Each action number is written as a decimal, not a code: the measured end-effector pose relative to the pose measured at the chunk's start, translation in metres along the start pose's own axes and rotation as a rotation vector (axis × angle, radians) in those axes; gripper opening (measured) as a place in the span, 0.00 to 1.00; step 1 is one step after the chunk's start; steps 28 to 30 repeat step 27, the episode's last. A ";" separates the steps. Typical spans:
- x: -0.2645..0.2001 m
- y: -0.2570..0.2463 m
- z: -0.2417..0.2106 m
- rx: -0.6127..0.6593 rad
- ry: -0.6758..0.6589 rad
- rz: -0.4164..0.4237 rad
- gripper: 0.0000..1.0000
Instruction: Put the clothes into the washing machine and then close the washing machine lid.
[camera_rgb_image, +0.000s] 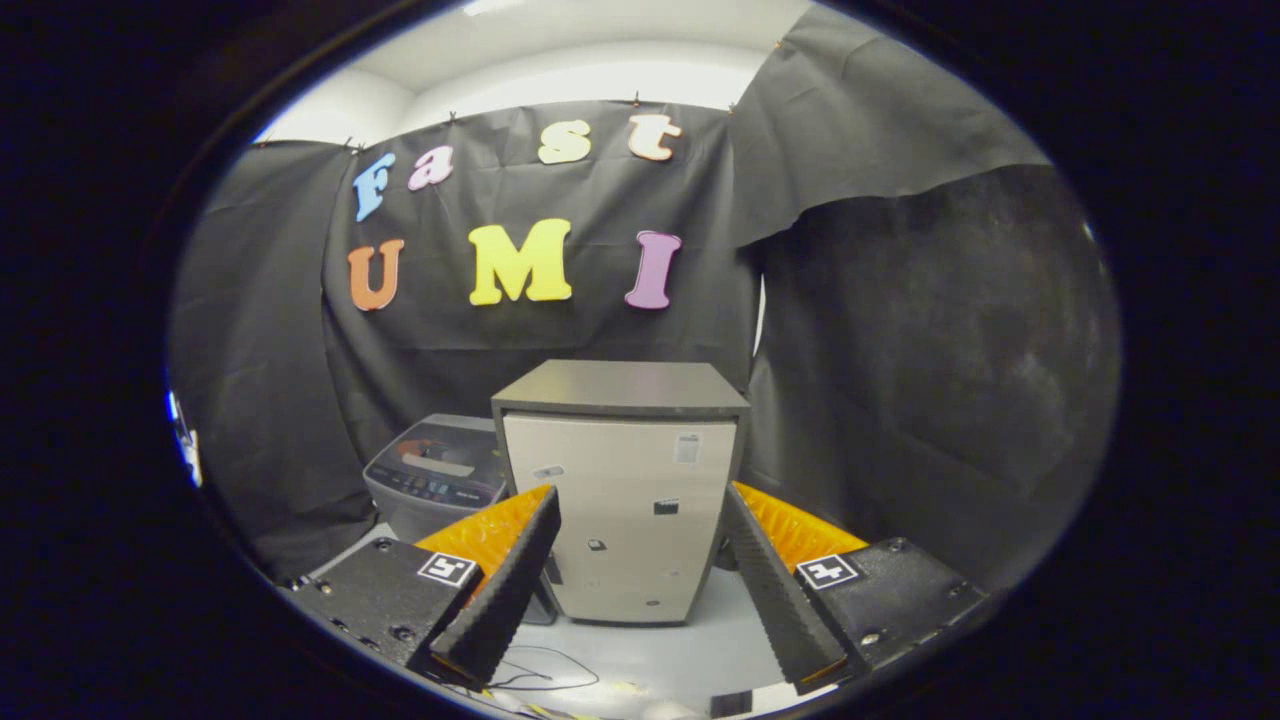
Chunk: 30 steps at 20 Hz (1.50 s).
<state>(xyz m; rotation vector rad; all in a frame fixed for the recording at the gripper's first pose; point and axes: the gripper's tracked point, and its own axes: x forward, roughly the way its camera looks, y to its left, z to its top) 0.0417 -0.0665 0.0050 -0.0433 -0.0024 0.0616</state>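
The gripper is hovering with its jaws spread wide and nothing pinched between them. Both fingers are pointing forward over a pale floor, and each is carrying a square black-and-white marker on its base.

Just ahead of the jaws, and framed in the gap between them, a boxy cabinet is standing upright on the floor. It is showing a light front door under a dark flat top, with a few small stickers dotting the door. The fingertips are sitting near its front lower corners without touching it.

The washing machine is sitting beyond the left finger, just beside the cabinet's left side and partly hidden behind it. It is a grey top-loading unit whose sloped top and control panel are facing the gripper; whether its lid is up or down cannot be told from here.

A thin dark cable is looping across the floor below the fingers, beneath the gap. Black cloth is hanging as the booth's wall behind the cabinet and washing machine.
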 end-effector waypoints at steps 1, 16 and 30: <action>-0.006 -0.003 0.001 -0.008 -0.003 -0.006 1.00; -0.034 -0.020 0.004 0.028 -0.014 -0.001 1.00; -0.041 -0.016 0.002 0.023 0.000 0.009 1.00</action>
